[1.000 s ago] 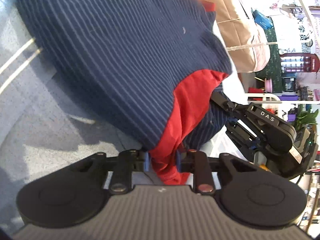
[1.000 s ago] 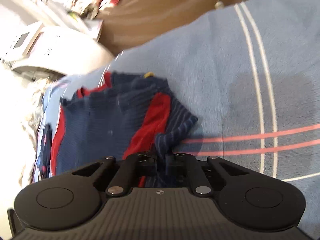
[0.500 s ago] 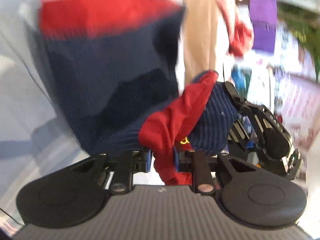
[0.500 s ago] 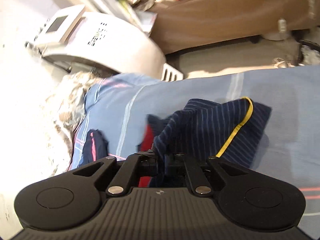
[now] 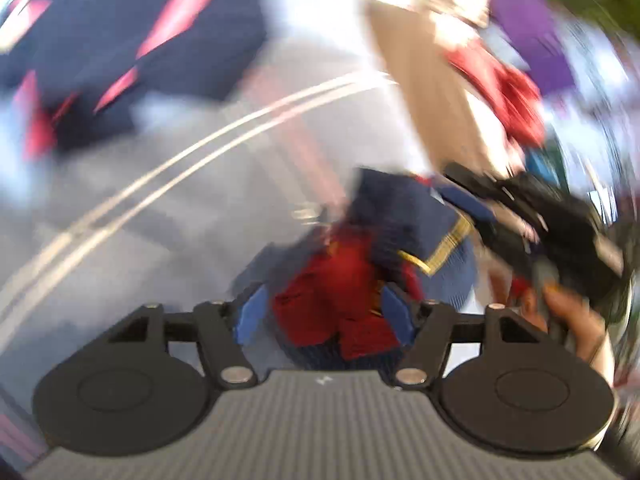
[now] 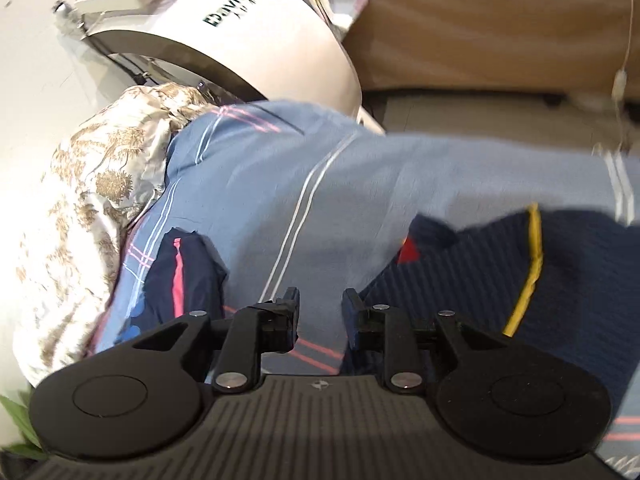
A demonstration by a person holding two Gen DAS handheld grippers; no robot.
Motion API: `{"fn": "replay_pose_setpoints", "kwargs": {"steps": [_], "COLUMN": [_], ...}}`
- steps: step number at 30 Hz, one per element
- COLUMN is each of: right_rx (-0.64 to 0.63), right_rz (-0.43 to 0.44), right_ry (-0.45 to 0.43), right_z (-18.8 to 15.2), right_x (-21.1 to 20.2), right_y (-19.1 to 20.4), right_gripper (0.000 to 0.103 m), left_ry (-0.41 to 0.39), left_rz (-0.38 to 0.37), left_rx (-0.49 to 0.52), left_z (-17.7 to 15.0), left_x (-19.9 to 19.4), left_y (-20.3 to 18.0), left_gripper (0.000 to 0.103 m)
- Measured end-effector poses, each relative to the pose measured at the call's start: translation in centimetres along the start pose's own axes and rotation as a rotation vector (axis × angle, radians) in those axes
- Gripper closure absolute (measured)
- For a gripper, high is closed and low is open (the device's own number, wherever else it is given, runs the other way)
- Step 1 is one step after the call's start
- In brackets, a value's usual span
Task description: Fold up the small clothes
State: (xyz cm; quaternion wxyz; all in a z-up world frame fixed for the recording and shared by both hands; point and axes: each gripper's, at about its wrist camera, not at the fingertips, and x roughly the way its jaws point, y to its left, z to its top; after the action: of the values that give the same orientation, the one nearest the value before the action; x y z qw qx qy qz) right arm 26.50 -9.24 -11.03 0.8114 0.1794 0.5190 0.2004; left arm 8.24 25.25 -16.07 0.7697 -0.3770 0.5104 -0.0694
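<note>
Left gripper (image 5: 322, 314) spread wide, red folds of the navy striped knit garment with red panels and yellow trim (image 5: 404, 216) bunched loosely between blue pads, unclamped. Right gripper (image 6: 320, 314) parted, empty, just left of that garment (image 6: 560, 280), heaped on the light blue striped bedsheet (image 6: 320, 184).

Left gripper (image 5: 324, 312): fingers were clamped on the red panel of the navy striped garment (image 5: 404, 220); they now stand spread, with the fabric bunched loosely between them. Right gripper (image 6: 320, 316): previously pinching a navy fold, now parted, with only blue bedsheet (image 6: 320, 208) between its fingers. The garment, lifted half a second ago, now lies on the sheet.
</note>
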Motion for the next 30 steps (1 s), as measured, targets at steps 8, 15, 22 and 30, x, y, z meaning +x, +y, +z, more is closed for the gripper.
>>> {"fn": "replay_pose_setpoints", "kwargs": {"steps": [8,15,22,30], "right_rx": [-0.094,0.014,0.03,0.148], "right_rz": [-0.18,-0.211,-0.198,-0.079], "right_ry": [-0.003,0.029,0.027,-0.066], "right_z": [-1.9,-5.6,-6.7,-6.2], "right_x": [-5.1,-4.7,-3.2,-7.7], "right_y": [-5.0,-9.3,-9.0,-12.4], "right_gripper": [0.059,0.053,0.031,0.0], "left_ry": [0.032,0.155,0.175,0.142], "left_rz": [0.026,0.208,0.245,-0.018], "left_rx": [0.657,0.756,0.763,0.484], "left_z": [-1.6,-3.5,-4.5,-4.8], "left_x": [3.1,9.6,11.5,4.9], "left_y": [-12.7,-13.5,-12.6,-8.0], "left_gripper": [0.045,0.044,0.041,0.0]}}
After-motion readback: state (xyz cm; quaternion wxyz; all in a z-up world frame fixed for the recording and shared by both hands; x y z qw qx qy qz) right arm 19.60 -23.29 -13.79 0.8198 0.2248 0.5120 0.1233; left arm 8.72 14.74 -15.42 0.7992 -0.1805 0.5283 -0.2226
